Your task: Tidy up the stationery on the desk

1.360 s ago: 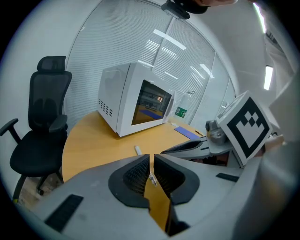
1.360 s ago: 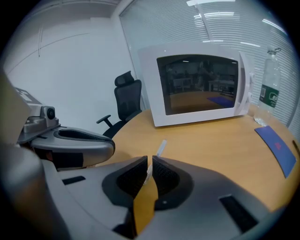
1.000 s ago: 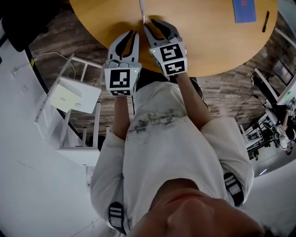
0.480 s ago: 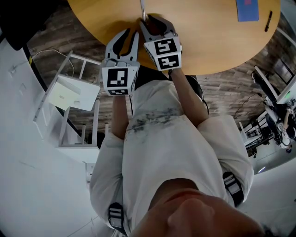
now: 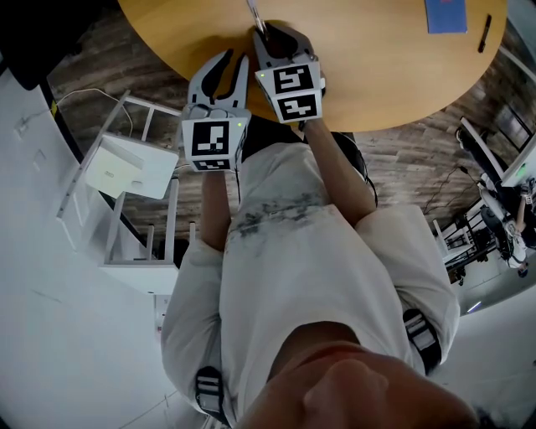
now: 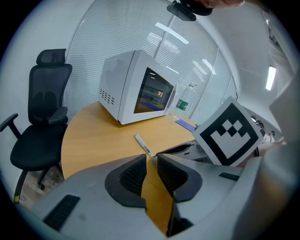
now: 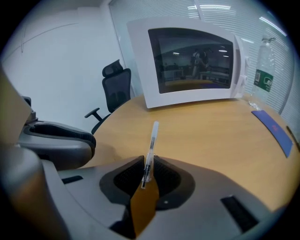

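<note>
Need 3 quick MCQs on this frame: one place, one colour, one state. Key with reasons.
1. Where does the blue booklet lie?
A. In a drawer
B. On the desk, near the black pen
C. In a bag

2. What colour is the microwave's casing?
A. Black
B. Red
C. White

3. What state is the right gripper in?
A. Shut on the white pen
B. Wide open, with nothing in it
C. Shut on a ruler

Key:
1 B: the head view shows the blue booklet flat on the desk, with the black pen just to its right.
2 C: the microwave shows a white shell around a dark door.
3 A: the right gripper view shows the right gripper with its jaws closed on the white pen, which sticks out ahead.
</note>
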Action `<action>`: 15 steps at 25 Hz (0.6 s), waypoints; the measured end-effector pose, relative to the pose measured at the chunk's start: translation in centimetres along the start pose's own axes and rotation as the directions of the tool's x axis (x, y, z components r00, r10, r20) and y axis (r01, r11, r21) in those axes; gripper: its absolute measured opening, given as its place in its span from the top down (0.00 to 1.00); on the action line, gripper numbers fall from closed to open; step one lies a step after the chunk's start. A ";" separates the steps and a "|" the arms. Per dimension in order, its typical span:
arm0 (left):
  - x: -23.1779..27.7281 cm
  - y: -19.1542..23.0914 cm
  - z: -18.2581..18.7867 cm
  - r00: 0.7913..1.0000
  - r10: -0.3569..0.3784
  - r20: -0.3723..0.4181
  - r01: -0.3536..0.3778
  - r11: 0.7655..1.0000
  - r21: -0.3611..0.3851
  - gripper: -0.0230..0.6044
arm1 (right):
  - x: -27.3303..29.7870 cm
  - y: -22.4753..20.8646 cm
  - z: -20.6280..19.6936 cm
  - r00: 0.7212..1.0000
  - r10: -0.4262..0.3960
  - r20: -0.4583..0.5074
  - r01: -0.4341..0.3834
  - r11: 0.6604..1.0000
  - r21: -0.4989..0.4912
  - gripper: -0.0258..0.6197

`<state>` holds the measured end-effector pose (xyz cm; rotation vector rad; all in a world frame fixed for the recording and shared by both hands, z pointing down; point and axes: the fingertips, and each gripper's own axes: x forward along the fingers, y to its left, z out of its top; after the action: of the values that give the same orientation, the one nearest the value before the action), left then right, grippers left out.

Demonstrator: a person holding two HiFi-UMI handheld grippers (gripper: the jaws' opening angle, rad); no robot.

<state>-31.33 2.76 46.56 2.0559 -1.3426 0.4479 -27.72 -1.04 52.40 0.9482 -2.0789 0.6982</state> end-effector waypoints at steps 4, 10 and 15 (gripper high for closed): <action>0.0 -0.8 0.0 1.000 -0.007 0.002 0.007 1.000 0.008 0.87 | -0.7 -0.7 -0.8 1.000 -0.009 -0.002 0.009 1.000 0.015 0.79; 0.2 -2.4 -0.1 1.000 -0.021 0.001 0.021 1.000 0.021 0.87 | -2.0 -1.7 -2.0 0.999 -0.031 -0.004 0.032 0.998 0.047 0.79; 0.3 -3.8 -0.3 0.999 -0.035 -0.002 0.035 0.999 0.037 0.87 | -3.6 -3.1 -3.3 0.998 -0.061 0.008 0.060 0.996 0.070 0.79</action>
<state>-27.71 3.81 45.71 2.1054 -1.3050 0.4613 -22.32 0.91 51.95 1.0516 -2.0373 0.7396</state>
